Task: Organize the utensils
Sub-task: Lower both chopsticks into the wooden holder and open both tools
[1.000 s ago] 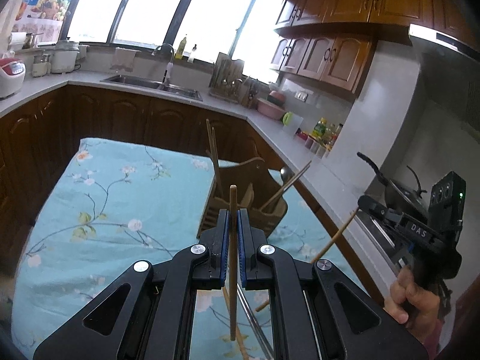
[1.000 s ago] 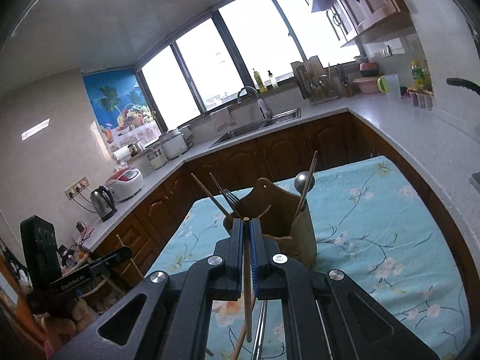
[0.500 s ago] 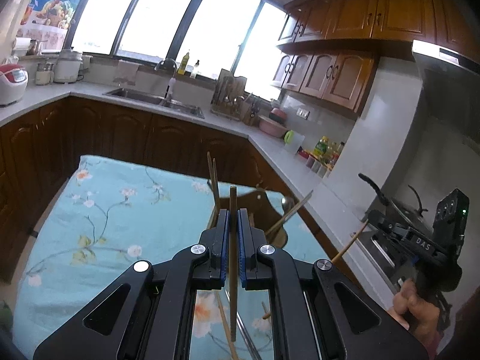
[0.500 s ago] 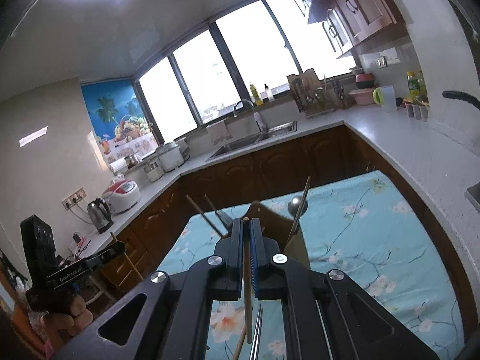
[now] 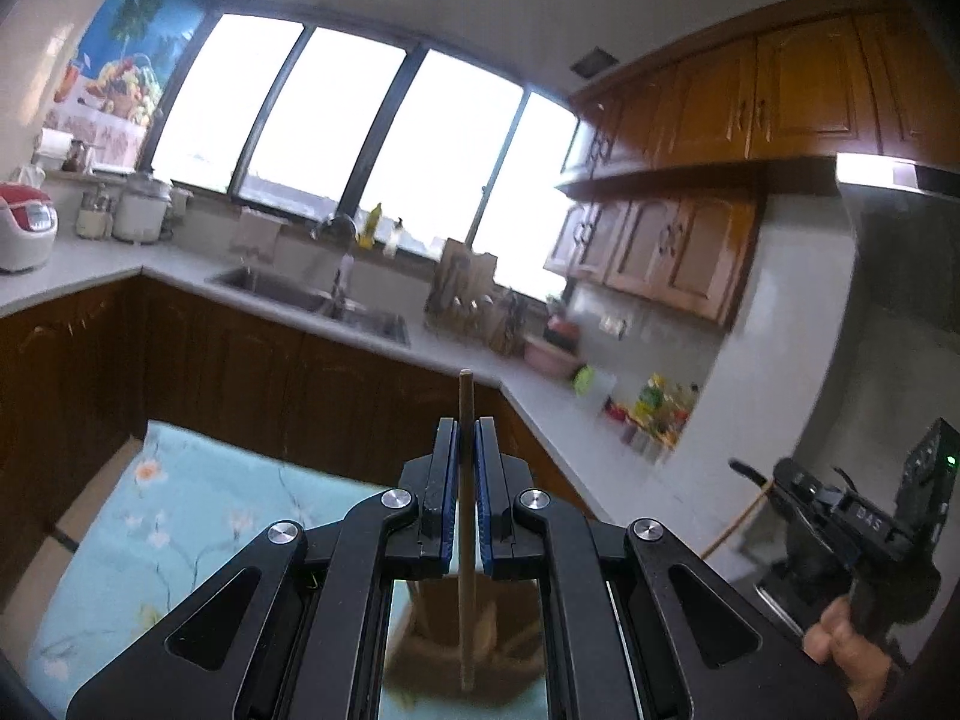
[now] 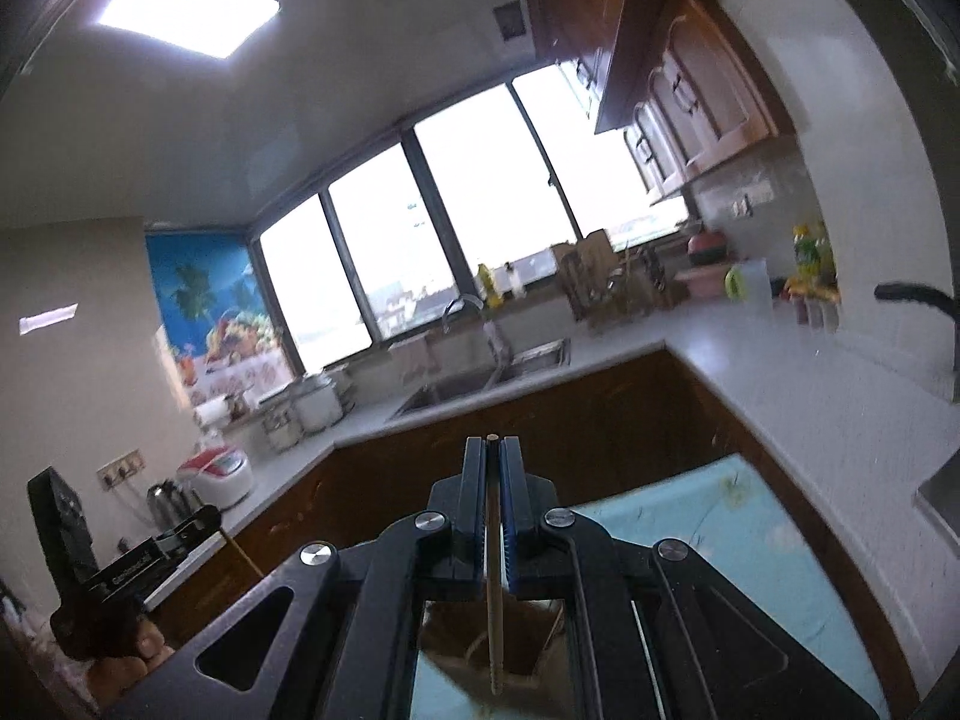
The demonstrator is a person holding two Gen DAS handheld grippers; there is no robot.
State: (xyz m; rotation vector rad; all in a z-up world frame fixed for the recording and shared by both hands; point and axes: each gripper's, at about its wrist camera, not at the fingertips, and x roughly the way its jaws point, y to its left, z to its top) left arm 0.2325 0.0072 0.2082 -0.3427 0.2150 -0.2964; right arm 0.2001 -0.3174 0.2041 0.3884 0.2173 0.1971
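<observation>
My left gripper (image 5: 465, 427) is shut on a wooden chopstick (image 5: 465, 516) held upright; its lower end hangs over the wooden utensil holder (image 5: 438, 642), seen blurred through the gripper frame. My right gripper (image 6: 492, 444) is shut on a second, lighter chopstick (image 6: 494, 588), its lower tip over the same holder (image 6: 456, 630). Each gripper shows in the other's view, the right (image 5: 744, 468) at far right, the left (image 6: 207, 519) at far left, both with a chopstick slanting down.
The holder stands on a table with a turquoise floral cloth (image 5: 150, 540), also in the right wrist view (image 6: 720, 528). Brown cabinets and a white L-shaped counter (image 5: 540, 384) with sink (image 5: 312, 297) lie behind. A rice cooker (image 5: 24, 228) sits at far left.
Both grippers have tilted upward while keeping their chopsticks. The holder has dropped from the middle of each view to beneath the gripper frames, and more ceiling and windows show.
</observation>
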